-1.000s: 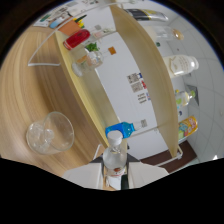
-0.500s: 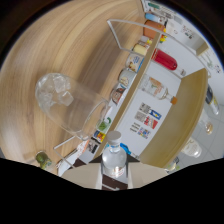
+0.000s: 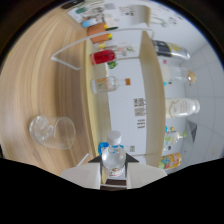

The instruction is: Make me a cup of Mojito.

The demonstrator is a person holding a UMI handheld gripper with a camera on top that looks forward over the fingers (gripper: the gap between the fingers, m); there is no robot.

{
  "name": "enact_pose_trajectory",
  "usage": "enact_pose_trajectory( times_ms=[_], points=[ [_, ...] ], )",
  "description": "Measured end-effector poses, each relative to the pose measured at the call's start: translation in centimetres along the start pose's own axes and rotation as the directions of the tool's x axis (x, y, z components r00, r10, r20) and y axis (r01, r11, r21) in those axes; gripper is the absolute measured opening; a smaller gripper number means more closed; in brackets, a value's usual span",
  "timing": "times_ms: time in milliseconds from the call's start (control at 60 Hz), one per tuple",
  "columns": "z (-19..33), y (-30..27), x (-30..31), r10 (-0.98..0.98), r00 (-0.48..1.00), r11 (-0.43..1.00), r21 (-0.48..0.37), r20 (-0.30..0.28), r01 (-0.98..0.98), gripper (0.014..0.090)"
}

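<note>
While my gripper (image 3: 114,172) clamps a clear plastic bottle (image 3: 114,159), a transparent glass (image 3: 51,132) sits on the wood-grain tabletop (image 3: 45,85) beside the shelf (image 3: 152,95).

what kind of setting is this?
Likely a mock home bar or drinks station: a wooden counter, a wooden shelf rack of bottles and jars, a clear glass, and a bottle held in the gripper.

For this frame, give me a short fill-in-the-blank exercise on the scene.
1. The gripper is shut on a clear ____ with a white cap.
2. The empty glass rests on the ____ table.
3. The liquid in the red-filled bottle on the shelf is ____.

Missing words: bottle; wooden; red
</note>
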Motion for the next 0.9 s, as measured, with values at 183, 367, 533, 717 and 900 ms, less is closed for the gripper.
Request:
enact_pose_trajectory(
  times_ms=[183, 367, 533, 717, 900],
  points=[
    [-0.9, 1.0, 1.1, 0.707, 0.702, 0.699, 0.066, 0.086, -0.712, 0.0342],
    [0.7, 3.8, -4.7, 0.945, 0.283, 0.296, -0.061, 0.162, -0.953, 0.0338],
    [2.9, 6.0, -12.0, 0.982, 0.106, 0.140, -0.233, 0.154, -0.962, 0.0340],
    [3.9, 7.3, -16.8, 0.988, 0.043, 0.088, -0.319, 0.145, -0.944, 0.0338],
    [3.8, 7.1, -18.6, 0.987, 0.033, 0.087, -0.353, 0.156, -0.932, 0.0343]
  ],
)
